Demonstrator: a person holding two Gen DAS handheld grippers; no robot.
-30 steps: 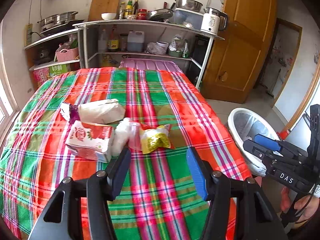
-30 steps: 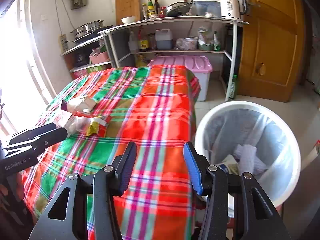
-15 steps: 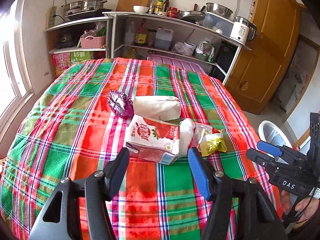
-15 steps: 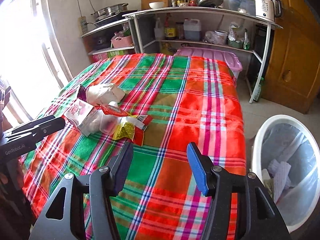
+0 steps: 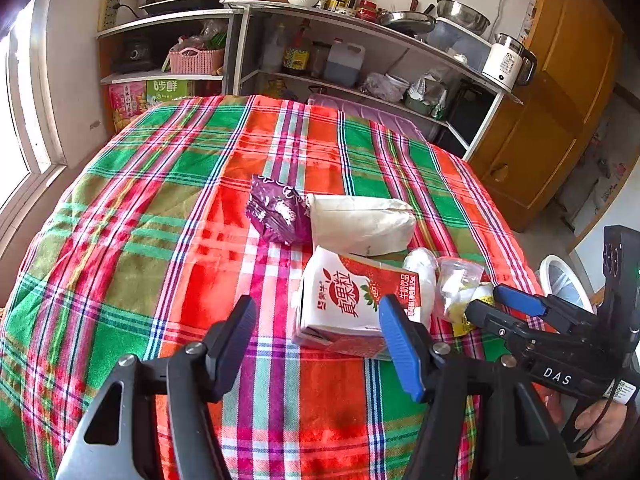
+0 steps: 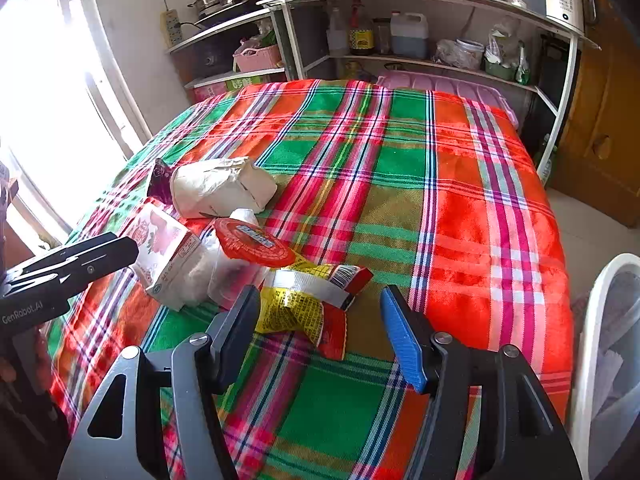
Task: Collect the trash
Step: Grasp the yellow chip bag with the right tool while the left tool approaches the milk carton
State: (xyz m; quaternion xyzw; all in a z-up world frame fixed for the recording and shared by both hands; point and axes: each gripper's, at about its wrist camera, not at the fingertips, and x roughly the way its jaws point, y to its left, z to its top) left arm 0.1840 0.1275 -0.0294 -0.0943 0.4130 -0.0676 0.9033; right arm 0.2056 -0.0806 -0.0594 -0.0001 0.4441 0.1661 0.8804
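A pile of trash lies on the plaid tablecloth [image 5: 140, 220]: a red and white drink carton [image 5: 352, 300], a white paper bag [image 5: 360, 222], a purple wrapper [image 5: 278, 212], a clear plastic cup [image 5: 456, 284] with a red lid [image 6: 252, 242], and a yellow and red wrapper [image 6: 304, 308]. My left gripper [image 5: 318, 344] is open, just short of the carton. My right gripper [image 6: 320, 332] is open, with the yellow wrapper just ahead between its fingers. A white bin [image 6: 604, 360] stands at the table's right side.
Shelves [image 5: 360, 64] with bottles, pans and a kettle [image 5: 508, 62] stand behind the table. A wooden door [image 5: 560, 100] is at the right, a window [image 6: 36, 100] at the left. A pink lidded box [image 6: 440, 84] sits behind the table's far edge.
Both grippers moved left from the bin side toward the trash pile and closer to it. The carton and the yellow wrapper now sit right in front of the fingers.
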